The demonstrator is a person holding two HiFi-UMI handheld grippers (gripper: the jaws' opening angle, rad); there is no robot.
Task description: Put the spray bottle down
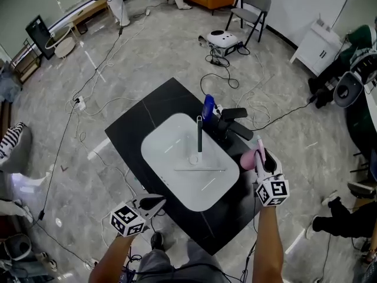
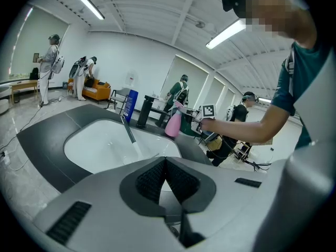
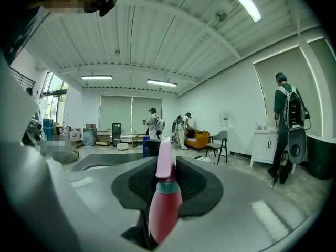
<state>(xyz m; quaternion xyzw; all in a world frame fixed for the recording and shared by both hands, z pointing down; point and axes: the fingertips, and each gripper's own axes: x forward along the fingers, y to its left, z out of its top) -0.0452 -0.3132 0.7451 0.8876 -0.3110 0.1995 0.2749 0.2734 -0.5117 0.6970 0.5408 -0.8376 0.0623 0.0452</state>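
A pink spray bottle [image 1: 250,158] with a pale nozzle hangs over the right edge of the black table [image 1: 141,122], beside the white sink basin [image 1: 171,137]. My right gripper [image 1: 260,156] is shut on it. In the right gripper view the bottle [image 3: 164,206] stands upright between the pads [image 3: 191,180], nozzle pointing up. The left gripper view shows the same bottle [image 2: 173,124] past the basin. My left gripper [image 1: 154,203] hovers at the table's front left corner, and its jaws [image 2: 165,164] are shut on nothing.
A grey faucet [image 1: 199,135] rises at the middle of the basin. A blue bottle [image 1: 207,107] and black fittings [image 1: 231,122] stand at the table's far right. Cables [image 1: 221,69], a chair [image 1: 250,13] and a white device [image 1: 222,39] lie on the floor beyond. Several people stand at the back.
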